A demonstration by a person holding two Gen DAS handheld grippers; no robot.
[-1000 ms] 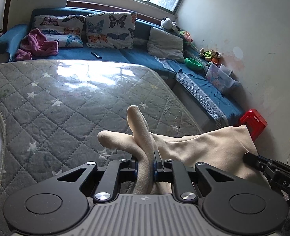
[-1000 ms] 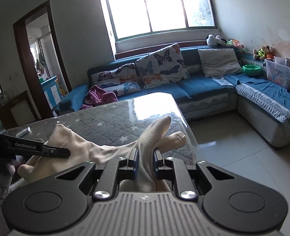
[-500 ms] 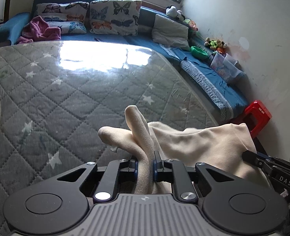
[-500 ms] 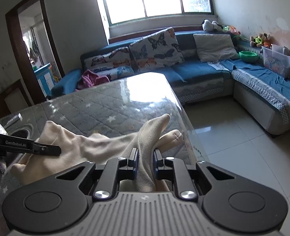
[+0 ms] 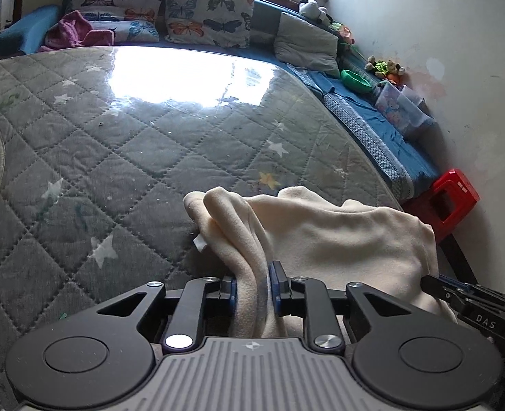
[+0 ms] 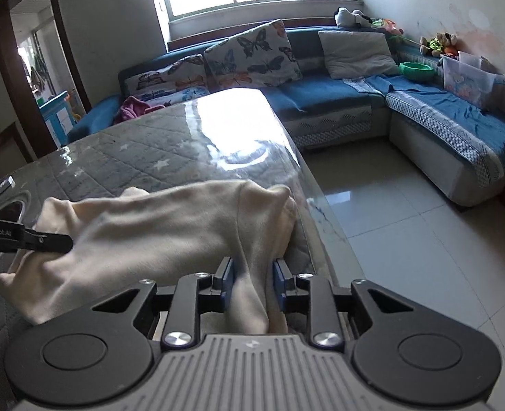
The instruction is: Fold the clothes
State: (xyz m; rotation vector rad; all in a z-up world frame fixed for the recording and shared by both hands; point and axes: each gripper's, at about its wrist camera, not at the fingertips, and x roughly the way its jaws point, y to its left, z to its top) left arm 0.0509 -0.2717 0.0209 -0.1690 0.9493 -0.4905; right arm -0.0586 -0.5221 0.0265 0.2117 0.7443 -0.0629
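A cream fleece garment (image 5: 324, 239) is held between two hand-held grippers over a grey quilted, star-patterned worktop (image 5: 122, 144) with a glossy clear cover. The left gripper (image 5: 252, 289) is seen with its jaws clamped on a bunched edge of the cloth, which rises ahead of the jaws and drapes to their right. The right gripper (image 6: 250, 282) is likewise closed on a thick fold of the same garment (image 6: 170, 226), with the fabric stretched away to the left of its jaws toward the other tool. The garment is hung just above or lightly against the worktop; contact cannot be confirmed. Beyond the jaws, a blue corner sofa (image 6: 338, 99) with butterfly cushions (image 6: 252, 54) is visible.

Risk is judged as follows: the right-hand grip sits close to the worktop's edge, so the cloth could slide off the slick cover toward the tiled floor (image 6: 406, 239). Uneven tension between the two grips could leave the fold crooked or bunched.
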